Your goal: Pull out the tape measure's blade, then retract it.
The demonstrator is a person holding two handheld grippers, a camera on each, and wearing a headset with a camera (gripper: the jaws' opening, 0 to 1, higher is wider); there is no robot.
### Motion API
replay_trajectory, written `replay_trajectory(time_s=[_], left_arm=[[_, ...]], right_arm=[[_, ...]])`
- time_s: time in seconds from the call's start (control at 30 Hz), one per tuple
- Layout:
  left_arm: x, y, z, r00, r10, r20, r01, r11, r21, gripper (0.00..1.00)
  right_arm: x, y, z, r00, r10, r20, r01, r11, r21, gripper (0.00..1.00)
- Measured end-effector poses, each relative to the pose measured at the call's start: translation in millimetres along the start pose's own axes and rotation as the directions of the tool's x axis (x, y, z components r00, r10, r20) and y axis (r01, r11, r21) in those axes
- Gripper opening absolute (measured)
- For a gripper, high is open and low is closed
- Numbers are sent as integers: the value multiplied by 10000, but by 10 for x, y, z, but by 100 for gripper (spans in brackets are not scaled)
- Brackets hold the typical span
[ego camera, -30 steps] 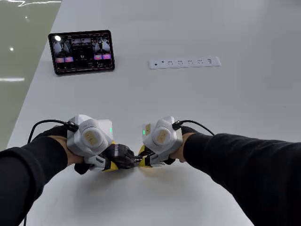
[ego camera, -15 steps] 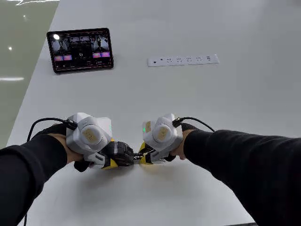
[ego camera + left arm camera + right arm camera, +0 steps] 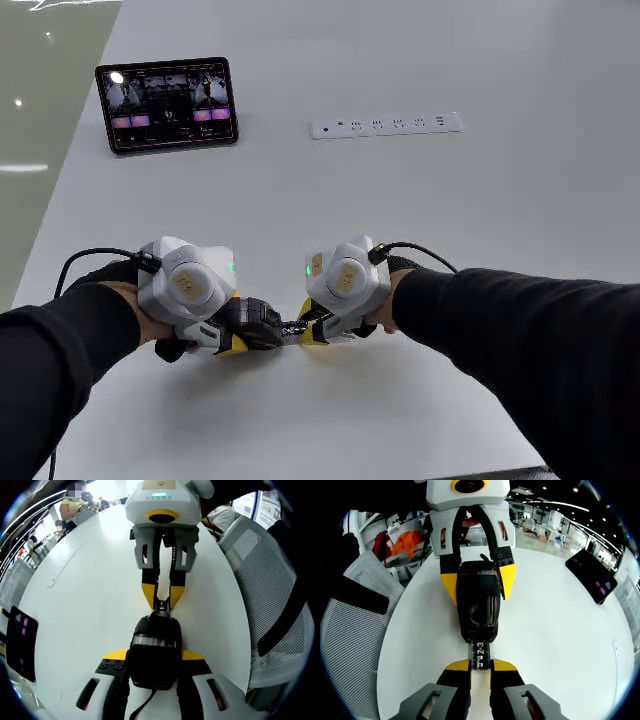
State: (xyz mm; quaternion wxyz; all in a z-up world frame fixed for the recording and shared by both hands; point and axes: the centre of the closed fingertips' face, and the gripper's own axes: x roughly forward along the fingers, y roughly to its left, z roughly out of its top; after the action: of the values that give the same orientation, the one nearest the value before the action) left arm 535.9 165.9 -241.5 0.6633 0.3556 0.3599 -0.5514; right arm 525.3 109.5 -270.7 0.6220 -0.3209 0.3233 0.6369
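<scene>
Black tape measure case (image 3: 479,605) sits low over the white worktop (image 3: 420,220), clamped by its sides in the left gripper (image 3: 156,656) jaws. Right gripper (image 3: 481,666) jaws are pinched closed on the blade (image 3: 480,652) end, and the 2 and 3 marks show just outside the case mouth. Compared with one second back, the spacing between the grippers is practically unchanged; only my head camera drifted. Judgement: the pull-out has barely begun, with only a short stub exposed. Retraction is not yet due.
</scene>
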Motion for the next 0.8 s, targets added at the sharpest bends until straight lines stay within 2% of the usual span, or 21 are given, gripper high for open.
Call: replay_trajectory(time_s=[0.8], left_arm=[[10,5,4,10000,4,58,-4,10000,38,31]], right_arm=[[-88,-22,-110,9999,19,-134,-19,10000,-18,10]])
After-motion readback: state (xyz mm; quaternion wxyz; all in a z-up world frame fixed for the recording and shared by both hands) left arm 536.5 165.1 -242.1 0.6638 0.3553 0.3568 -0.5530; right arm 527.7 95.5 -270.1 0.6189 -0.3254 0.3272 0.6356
